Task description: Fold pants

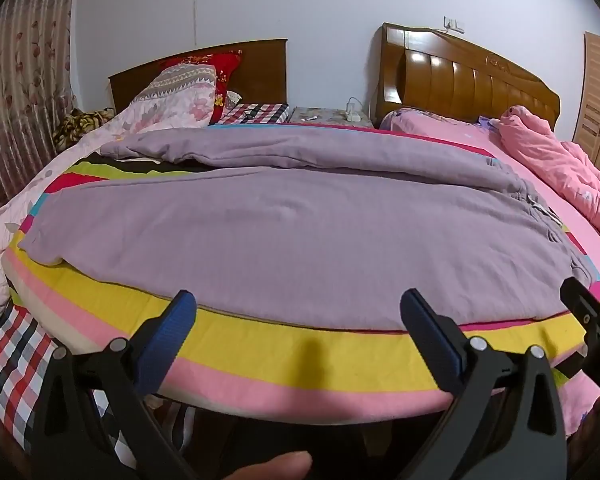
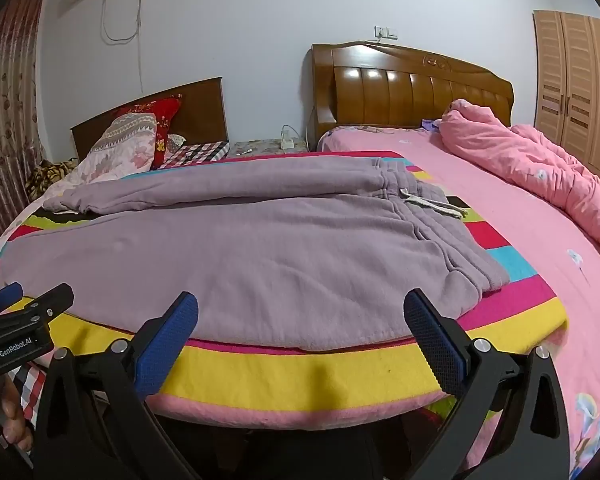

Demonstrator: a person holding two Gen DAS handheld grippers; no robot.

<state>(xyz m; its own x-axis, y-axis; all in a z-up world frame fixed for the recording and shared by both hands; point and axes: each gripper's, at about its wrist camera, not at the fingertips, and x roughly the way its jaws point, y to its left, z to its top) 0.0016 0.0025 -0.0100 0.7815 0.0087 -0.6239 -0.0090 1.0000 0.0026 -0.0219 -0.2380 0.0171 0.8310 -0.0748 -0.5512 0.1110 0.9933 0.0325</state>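
Observation:
Lilac sweatpants (image 1: 268,232) lie spread flat on a striped multicolour blanket (image 1: 260,344), legs to the left, waistband with a pale drawstring (image 2: 428,200) to the right. The far leg (image 2: 220,188) lies apart from the near leg (image 2: 240,268). My left gripper (image 1: 298,308) is open and empty, just off the near hem of the pants. My right gripper (image 2: 300,312) is open and empty, at the near edge by the hip; it also shows in the left wrist view (image 1: 592,304). The left gripper shows in the right wrist view (image 2: 28,300).
A pink bed (image 2: 520,248) with a bunched pink quilt (image 2: 540,160) lies to the right. Pillows (image 1: 180,96) and a folded quilt sit at the far left headboard. A nightstand (image 1: 328,118) stands between the beds. A wardrobe (image 2: 572,80) is far right.

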